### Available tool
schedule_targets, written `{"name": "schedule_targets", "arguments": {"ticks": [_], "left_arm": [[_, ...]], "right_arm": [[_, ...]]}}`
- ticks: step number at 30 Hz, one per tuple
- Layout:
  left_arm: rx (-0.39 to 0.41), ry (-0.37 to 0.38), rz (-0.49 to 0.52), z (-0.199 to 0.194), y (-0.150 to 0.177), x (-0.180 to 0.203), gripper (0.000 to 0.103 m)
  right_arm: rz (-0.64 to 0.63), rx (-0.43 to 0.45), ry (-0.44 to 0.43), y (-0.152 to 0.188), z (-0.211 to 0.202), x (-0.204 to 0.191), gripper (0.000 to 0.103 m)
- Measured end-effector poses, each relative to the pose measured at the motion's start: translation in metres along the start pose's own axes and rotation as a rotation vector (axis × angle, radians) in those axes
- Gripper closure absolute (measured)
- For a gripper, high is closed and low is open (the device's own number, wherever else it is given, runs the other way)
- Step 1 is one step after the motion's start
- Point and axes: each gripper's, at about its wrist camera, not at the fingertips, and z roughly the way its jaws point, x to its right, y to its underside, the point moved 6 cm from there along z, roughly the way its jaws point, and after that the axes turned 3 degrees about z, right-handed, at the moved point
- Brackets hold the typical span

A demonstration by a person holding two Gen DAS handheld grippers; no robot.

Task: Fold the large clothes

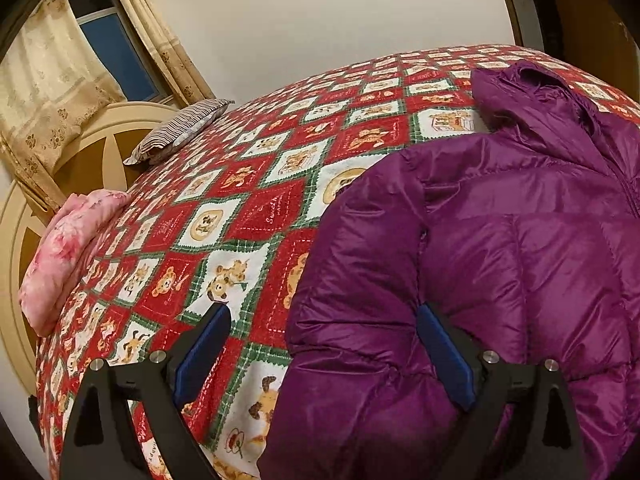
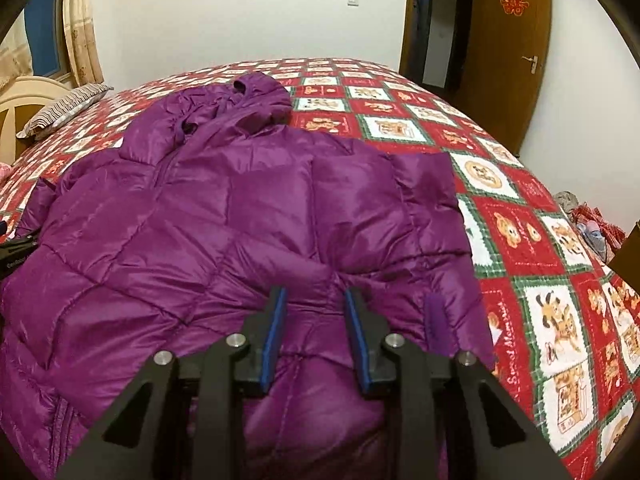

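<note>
Right wrist: right gripper (image 2: 316,320) seemingly pinches purple jacket (image 2: 240,208) fabric

warm indoor light, soft focus; fisheye bends edges; dark vignetted corners

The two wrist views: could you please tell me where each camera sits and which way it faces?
Left wrist: on the left tool, angled down at the purple jacket's left edge and the bedspread; its fingers stand wide, straddling the jacket's edge.
Right wrist: on the right tool, angled down over the jacket toward the door; its fingers pinch a fold of jacket.
Shared: jacket, bedspread, striped pillow.
</note>
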Motion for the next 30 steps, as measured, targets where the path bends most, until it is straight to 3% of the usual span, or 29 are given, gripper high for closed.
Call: {"name": "schedule_targets", "arguments": {"ticks": [3,6,8,11,17,30], "left_arm": [[-0.038,0.001,-0.044,-0.015,-0.005,-0.013,0.009],[0.041,0.081,-0.086,-0.055,-0.016,-0.015,0.009],[0.085,0.126,-0.060,-0.077,-0.018,-0.002,0.009],[0.111,0.182,0.021,-0.096,-0.013,0.033,0.009],[0.044,0.183,0.117,-0.072,0.017,0.083,0.008],[0.059,0.193,0.073,-0.068,0.021,0.081,0.006]], "right_arm": [[0.000,-0.007,-0.003,-0.002,-0.002,0.000,0.070],[0.034,0.055,-0.024,-0.010,-0.030,0.006,0.070],[0.042,0.091,-0.038,-0.012,-0.048,0.008,0.068],[0.030,0.054,-0.034,-0.006,-0.044,0.011,0.068],[0.065,0.014,-0.033,0.011,-0.025,0.024,0.069],[0.049,0.016,-0.033,0.017,-0.019,0.021,0.069]]}}
